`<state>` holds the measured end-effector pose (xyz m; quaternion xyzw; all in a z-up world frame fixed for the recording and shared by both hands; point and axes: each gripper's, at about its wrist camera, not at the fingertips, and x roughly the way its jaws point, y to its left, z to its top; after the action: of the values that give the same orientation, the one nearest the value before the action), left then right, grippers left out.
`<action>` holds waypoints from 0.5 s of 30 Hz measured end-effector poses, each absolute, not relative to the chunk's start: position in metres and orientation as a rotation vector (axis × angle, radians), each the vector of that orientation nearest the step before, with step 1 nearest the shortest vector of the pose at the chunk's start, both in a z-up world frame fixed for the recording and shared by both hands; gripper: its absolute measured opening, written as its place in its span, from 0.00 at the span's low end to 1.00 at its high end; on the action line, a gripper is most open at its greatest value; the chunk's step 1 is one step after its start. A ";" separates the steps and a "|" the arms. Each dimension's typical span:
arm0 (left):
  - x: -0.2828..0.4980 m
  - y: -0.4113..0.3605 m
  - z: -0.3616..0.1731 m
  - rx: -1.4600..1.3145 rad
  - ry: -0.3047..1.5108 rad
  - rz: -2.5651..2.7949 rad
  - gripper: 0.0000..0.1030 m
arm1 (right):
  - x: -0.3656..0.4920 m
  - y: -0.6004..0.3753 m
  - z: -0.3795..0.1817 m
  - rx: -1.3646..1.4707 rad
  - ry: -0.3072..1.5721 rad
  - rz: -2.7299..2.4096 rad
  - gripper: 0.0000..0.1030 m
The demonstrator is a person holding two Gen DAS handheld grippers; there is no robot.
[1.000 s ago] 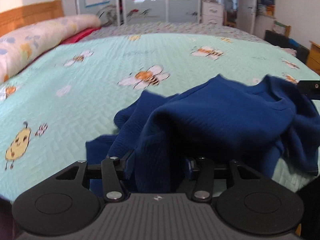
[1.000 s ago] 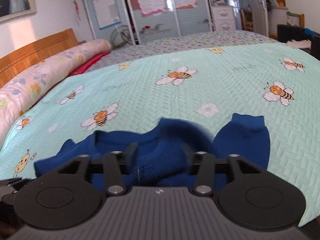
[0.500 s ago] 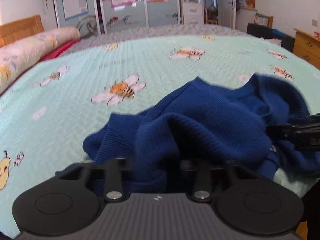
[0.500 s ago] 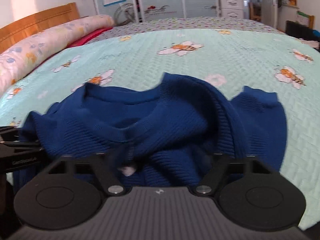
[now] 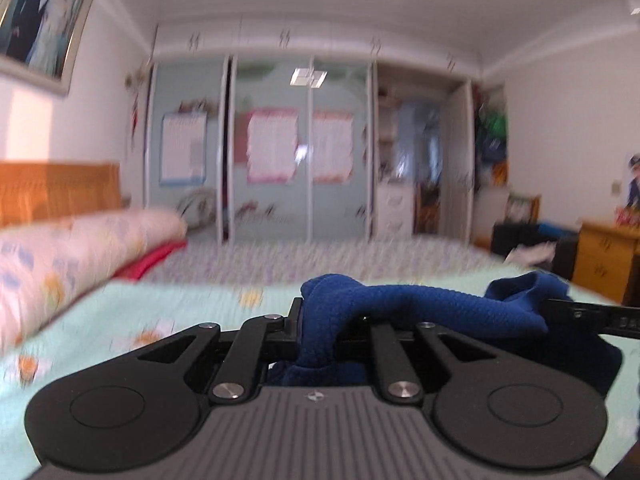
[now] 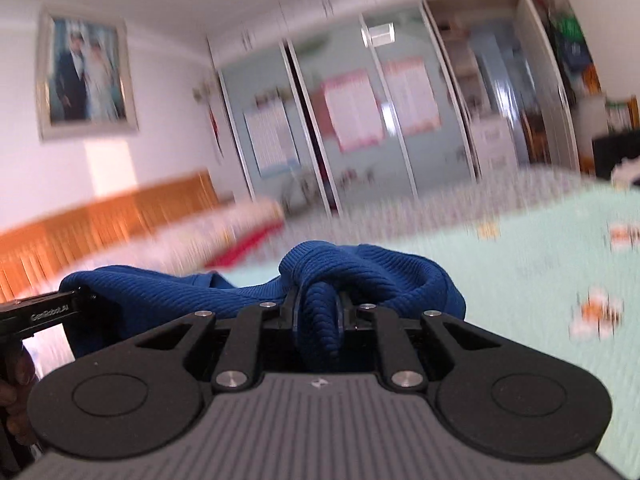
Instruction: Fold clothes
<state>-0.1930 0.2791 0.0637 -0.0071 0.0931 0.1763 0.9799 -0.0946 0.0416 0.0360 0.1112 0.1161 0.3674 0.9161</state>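
Note:
A dark blue knitted sweater (image 5: 424, 308) is bunched up and lifted off the bed, stretched between both grippers. My left gripper (image 5: 320, 320) is shut on a thick fold of the sweater. My right gripper (image 6: 318, 312) is shut on another fold of the blue sweater (image 6: 360, 272). The right gripper shows at the right edge of the left wrist view as a black bar, and the left gripper shows at the left edge of the right wrist view. The rest of the sweater hangs below, hidden by the gripper bodies.
A mint green bedspread (image 5: 160, 312) with bee prints lies below. A long floral pillow (image 5: 80, 248) and wooden headboard (image 5: 56, 188) stand at the left. Wardrobe doors (image 5: 272, 168) fill the far wall, a wooden cabinet (image 5: 604, 264) is at the right. A hand (image 6: 16, 384) holds the left gripper.
Both grippers rose and tilted up with the sweater, lifting it off the bedspread. The view now looks at the wardrobe and ceiling instead of down at the bed.

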 end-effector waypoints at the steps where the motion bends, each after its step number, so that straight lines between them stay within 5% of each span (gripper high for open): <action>1: -0.193 0.277 0.072 -0.008 0.170 0.350 0.12 | -0.094 0.040 0.046 0.233 0.210 0.756 0.15; 15: -0.160 0.255 0.194 0.137 -0.016 0.324 0.12 | -0.066 0.030 0.153 0.214 -0.045 0.736 0.15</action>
<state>-0.1598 0.2549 0.1944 0.0683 -0.0078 0.1614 0.9845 -0.0657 0.0300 0.1528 0.1044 -0.0220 0.3592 0.9272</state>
